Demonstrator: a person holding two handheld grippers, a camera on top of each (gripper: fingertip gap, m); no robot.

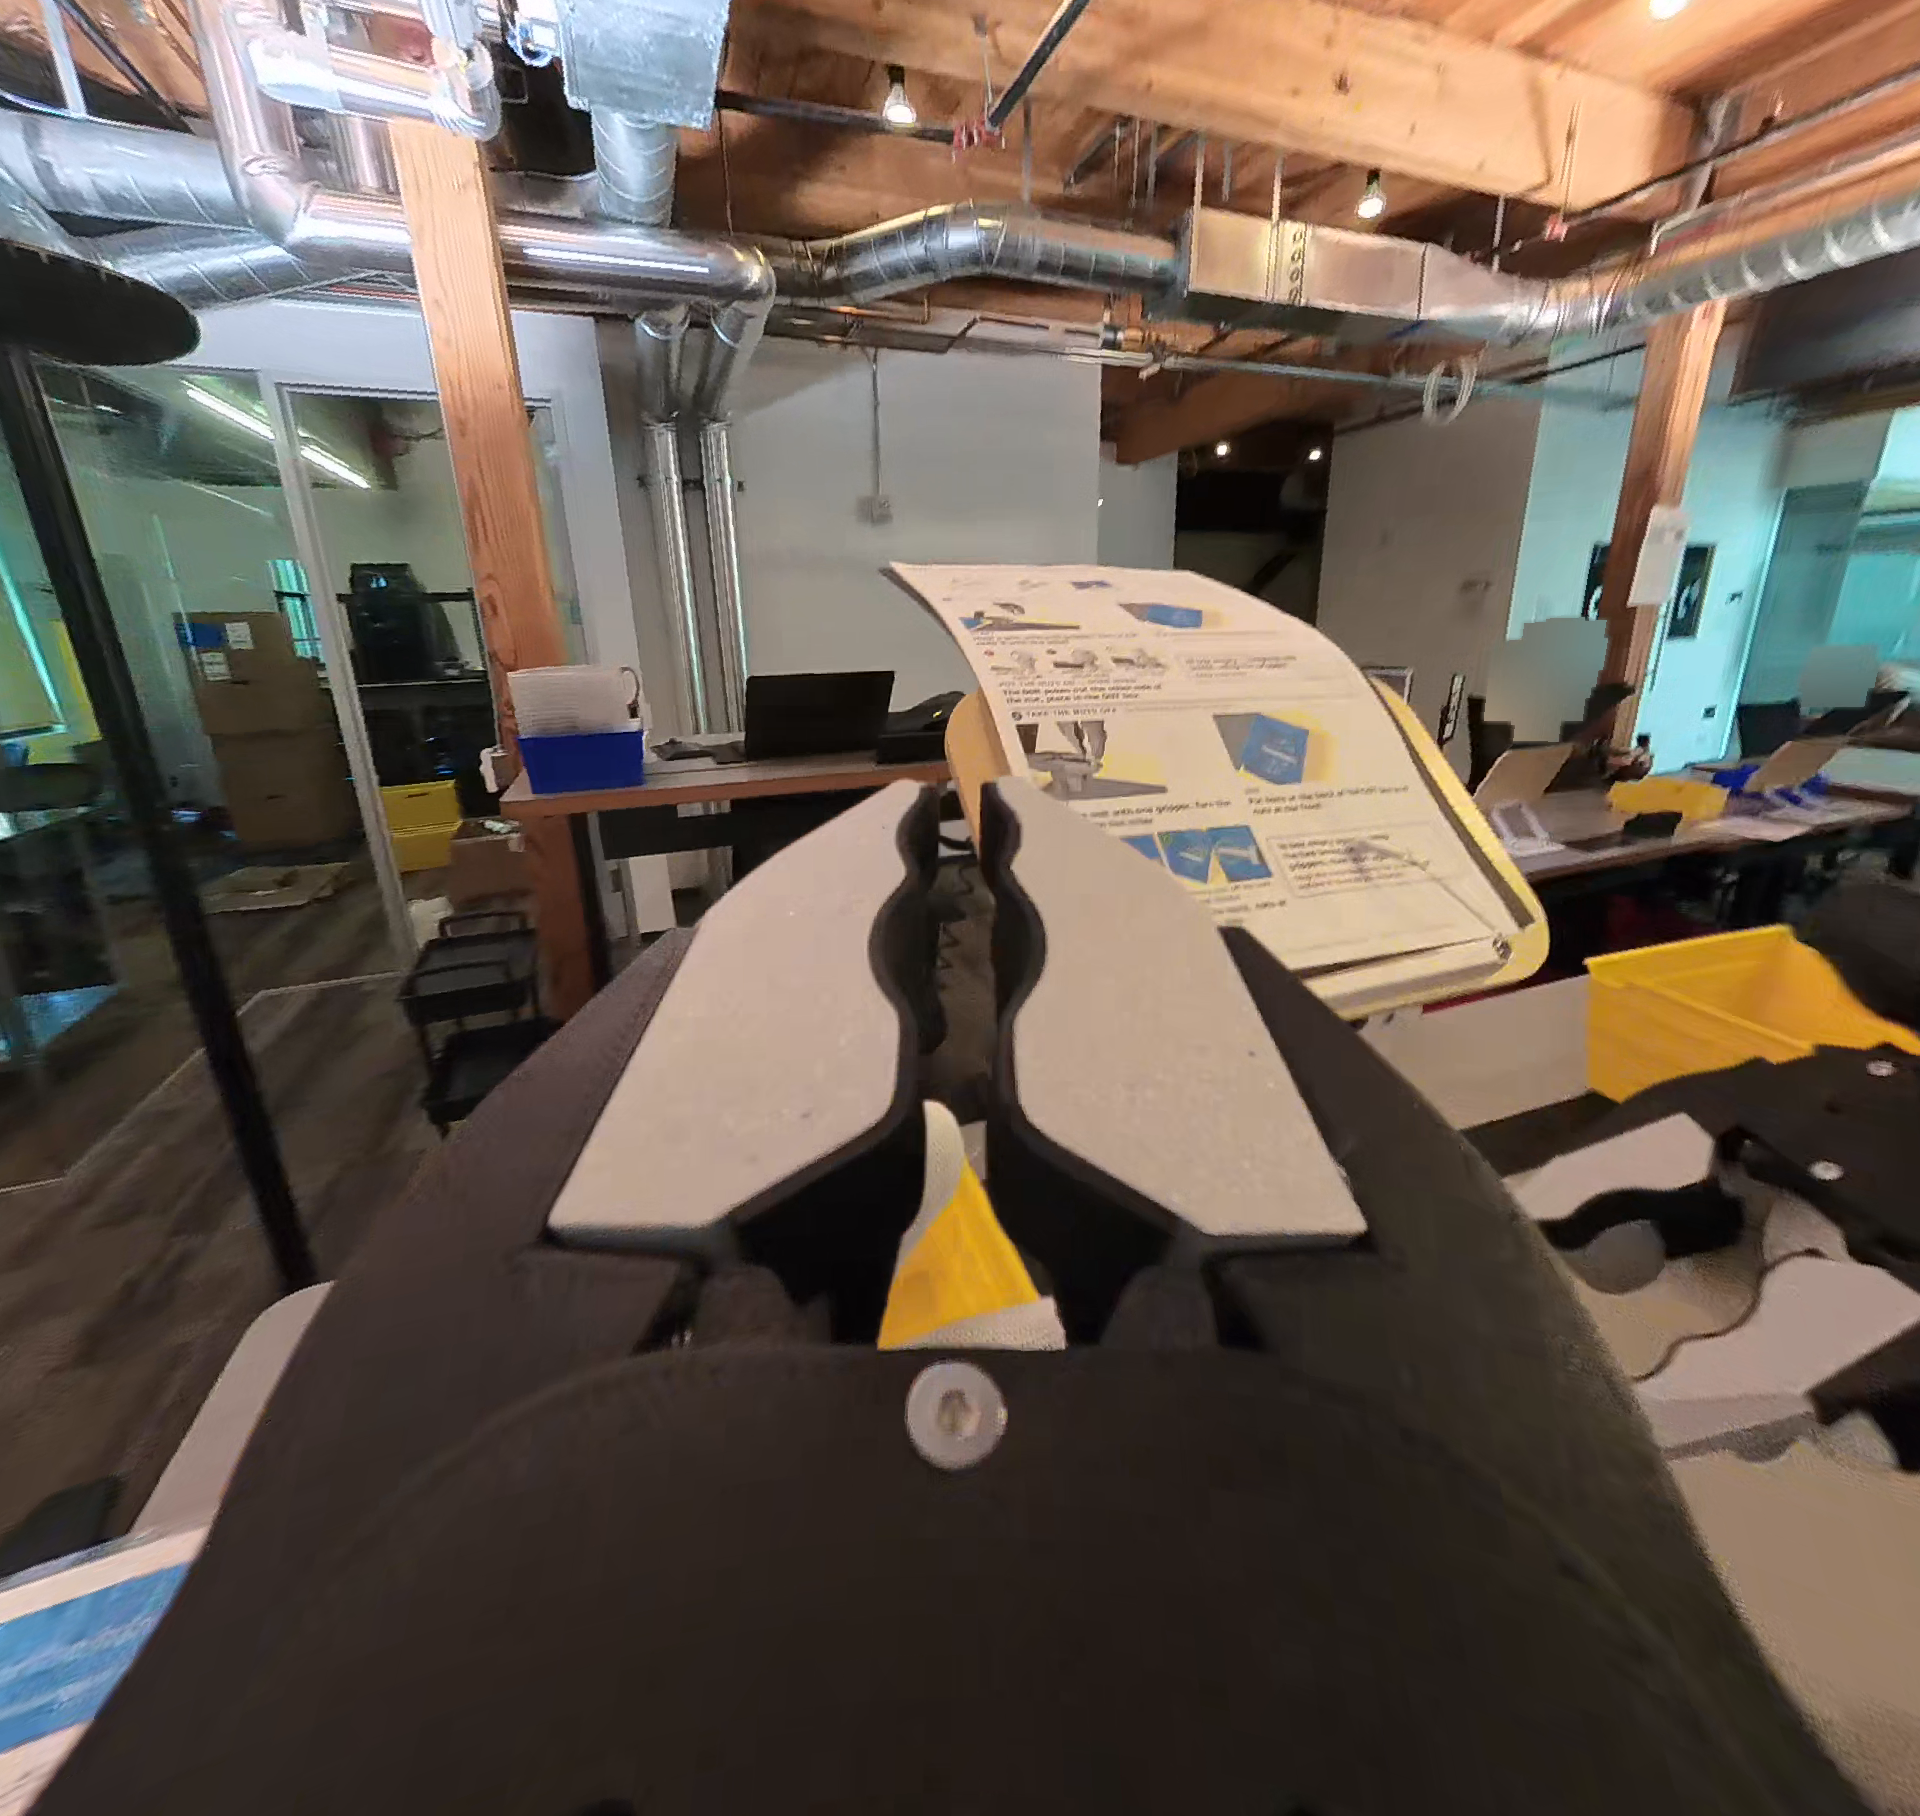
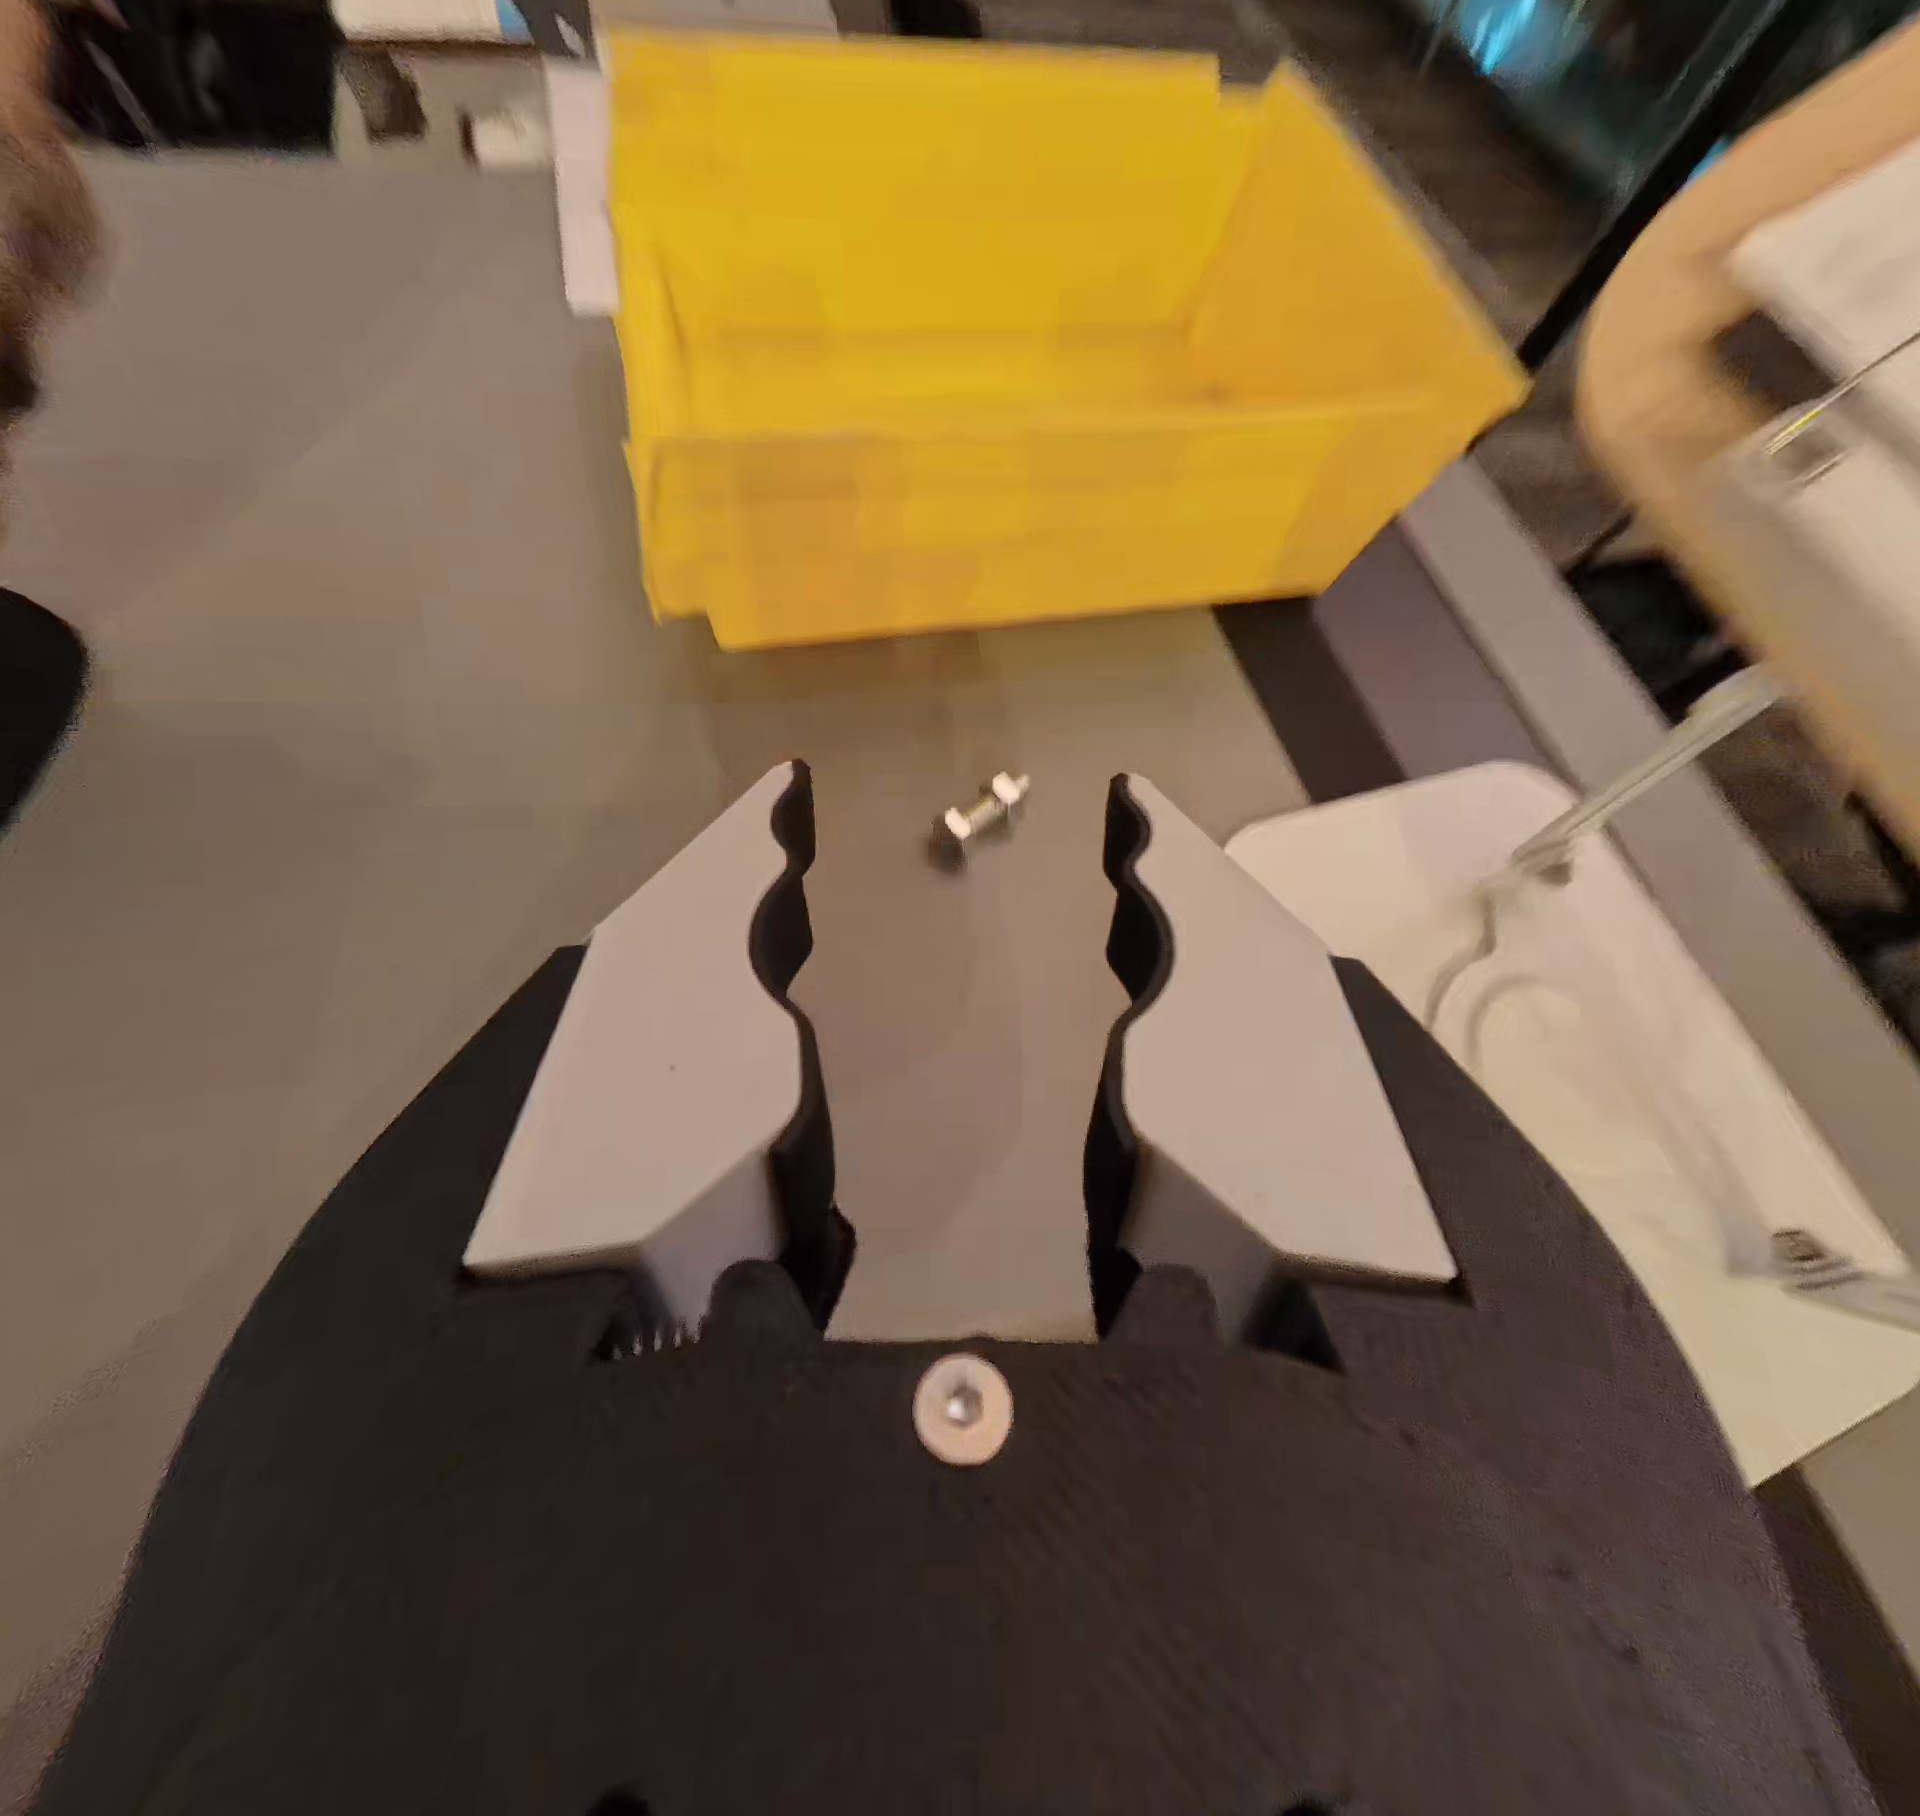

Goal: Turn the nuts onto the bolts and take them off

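On the grey bench [image 2: 312, 623] we see a bolt with nut [image 2: 977, 821] lying just beyond our right tongs [image 2: 956, 790], a yellow bin [image 2: 987, 519] farther ahead and a white stand base [image 2: 1558, 1039] to the right, nothing blocking. Right tongs point down at the bench, spread wide, empty. Left tongs [image 1: 961, 800] point up toward an instruction sheet [image 1: 1195, 758], nearly closed, gripping nothing.

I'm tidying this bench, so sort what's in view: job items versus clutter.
For the job:
- bolt with nut lying on the grey table
- right gripper, jaws open around it
- left gripper, jaws nearly shut, empty
- yellow bin
- instruction sheet

Lying about:
- white tray
- blue bin
- laptop
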